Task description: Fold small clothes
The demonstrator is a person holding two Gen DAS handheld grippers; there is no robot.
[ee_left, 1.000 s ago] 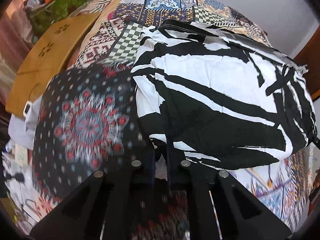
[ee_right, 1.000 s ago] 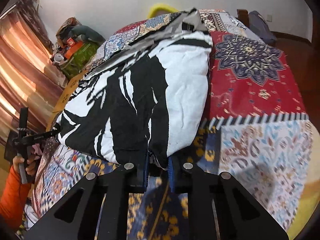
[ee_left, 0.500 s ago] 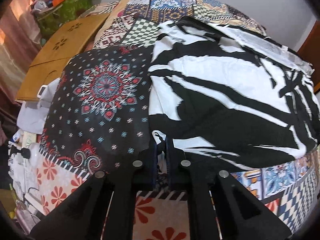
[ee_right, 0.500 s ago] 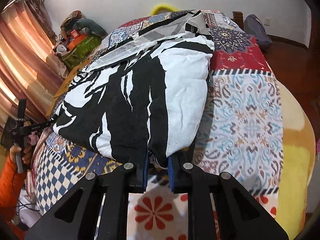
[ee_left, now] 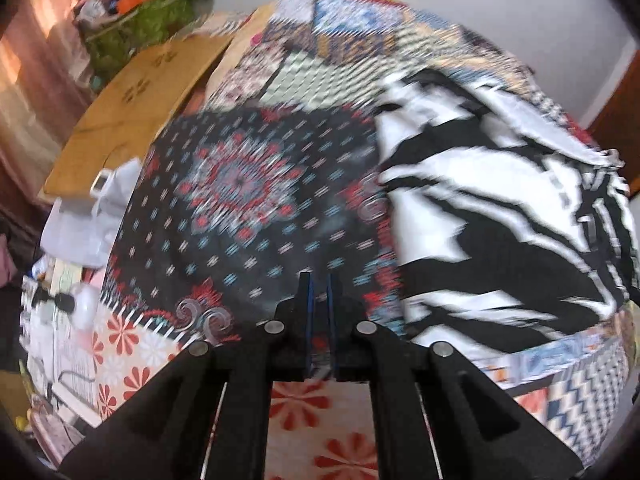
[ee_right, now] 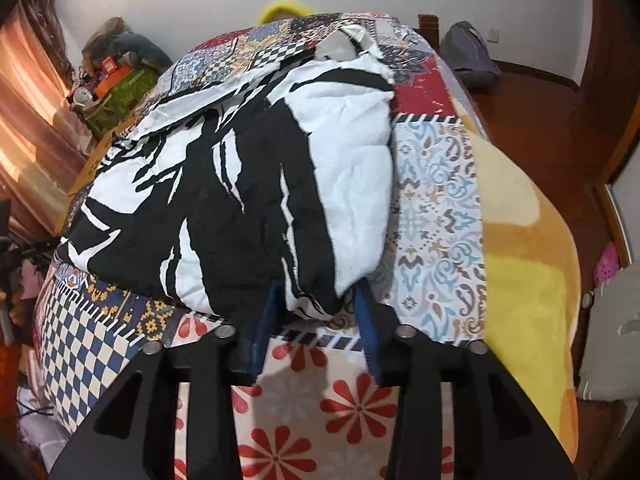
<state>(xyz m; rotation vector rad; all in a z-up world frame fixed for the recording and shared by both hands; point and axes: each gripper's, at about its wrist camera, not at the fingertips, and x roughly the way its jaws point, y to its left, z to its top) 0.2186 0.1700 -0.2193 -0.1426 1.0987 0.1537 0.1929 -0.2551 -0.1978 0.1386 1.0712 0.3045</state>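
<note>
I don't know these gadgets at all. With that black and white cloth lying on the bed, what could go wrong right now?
The right gripper has just been opening, yet the black and white cloth still bulges between its fingers, so pulling away might drag the fold apart. The left gripper is shut and empty beside the cloth, so nothing steadies that side. The puffy fold could spring open on the quilt.

Black-and-white streaked garment (ee_right: 240, 208) ahead of right jaws, blue pads. Patchwork bedspread (ee_right: 436, 216): red flowers on cream under jaws, blue-white checks left, teal paisley right. Yellow-orange blanket (ee_right: 520, 264) far right. Left view: black patch with red-blue medallion ahead of jaws.
</note>
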